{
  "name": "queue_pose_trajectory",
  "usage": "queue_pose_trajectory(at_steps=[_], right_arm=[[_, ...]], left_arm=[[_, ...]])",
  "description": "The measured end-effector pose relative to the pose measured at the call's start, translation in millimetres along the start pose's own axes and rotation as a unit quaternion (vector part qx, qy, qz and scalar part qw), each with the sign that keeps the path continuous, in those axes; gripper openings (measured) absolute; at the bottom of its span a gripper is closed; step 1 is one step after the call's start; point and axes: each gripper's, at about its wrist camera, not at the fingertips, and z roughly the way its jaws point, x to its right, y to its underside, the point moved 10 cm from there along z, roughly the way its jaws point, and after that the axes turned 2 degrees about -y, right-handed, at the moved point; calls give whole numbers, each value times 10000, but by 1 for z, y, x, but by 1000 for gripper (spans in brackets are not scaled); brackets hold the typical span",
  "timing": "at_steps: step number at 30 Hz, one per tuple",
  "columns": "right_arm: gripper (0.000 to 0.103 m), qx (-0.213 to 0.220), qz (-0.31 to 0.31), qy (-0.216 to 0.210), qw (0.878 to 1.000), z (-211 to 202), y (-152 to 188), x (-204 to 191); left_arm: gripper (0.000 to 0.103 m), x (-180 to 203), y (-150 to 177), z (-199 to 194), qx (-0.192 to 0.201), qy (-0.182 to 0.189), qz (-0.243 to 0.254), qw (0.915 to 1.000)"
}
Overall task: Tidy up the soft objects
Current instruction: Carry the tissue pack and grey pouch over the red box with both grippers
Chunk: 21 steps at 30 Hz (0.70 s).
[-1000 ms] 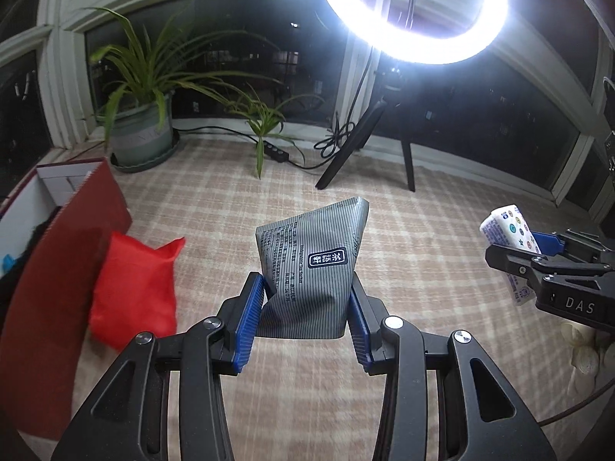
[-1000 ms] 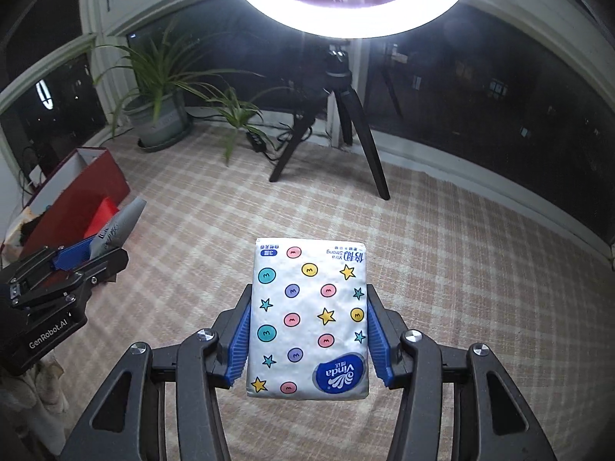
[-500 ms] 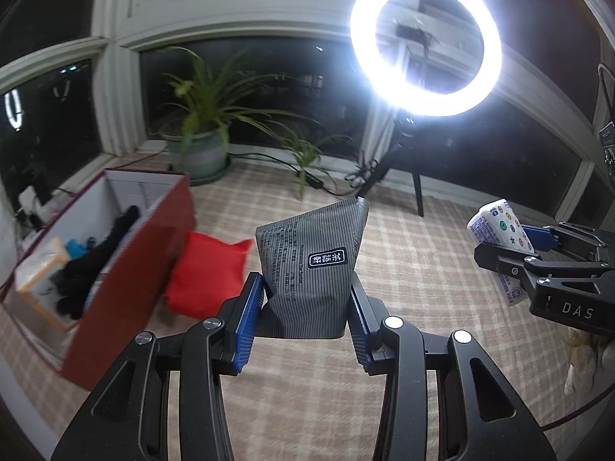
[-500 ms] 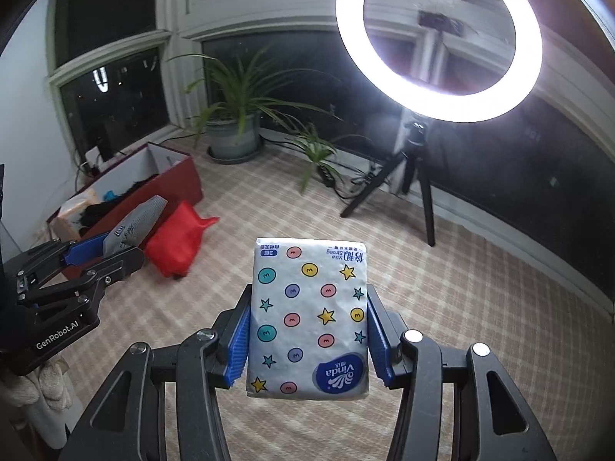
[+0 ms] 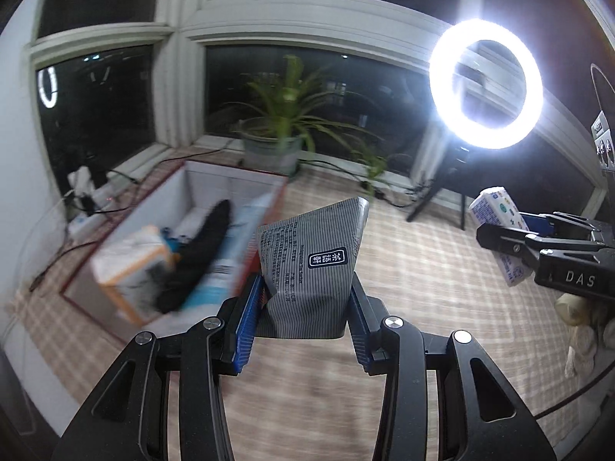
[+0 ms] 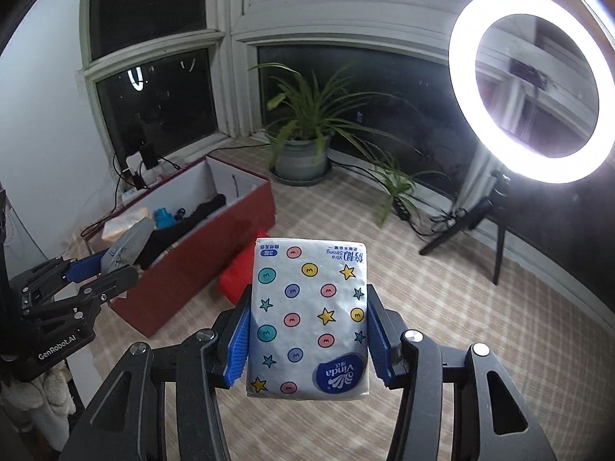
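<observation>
A grey pinstriped soft pouch with a dark label (image 5: 311,265) is clamped between the blue-padded fingers of the left gripper (image 5: 303,322) and is held in the air just beside the open red cardboard box with a white inside (image 5: 200,199). A white tissue pack printed with coloured dots and stars (image 6: 309,319) is gripped by the right gripper (image 6: 307,342) above the beige checked mat (image 6: 480,299). A red soft bag (image 6: 238,272) is seen lying on the mat against the box wall. Dark and orange-edged items are seen inside the box, blurred.
</observation>
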Motion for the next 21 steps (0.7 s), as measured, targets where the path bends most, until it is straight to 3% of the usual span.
queue_pose_trajectory(at_steps=[6, 12, 21], right_arm=[[48, -16, -15, -227, 9997, 27, -30, -46], [48, -56, -51, -471, 9989, 61, -62, -89], [48, -375, -84, -846, 9957, 112, -86, -129]], left_arm=[[40, -66, -14, 4, 26, -180, -165, 9997], [40, -109, -15, 11, -17, -226, -232, 9995], [40, -127, 2, 22, -230, 13, -336, 9992]])
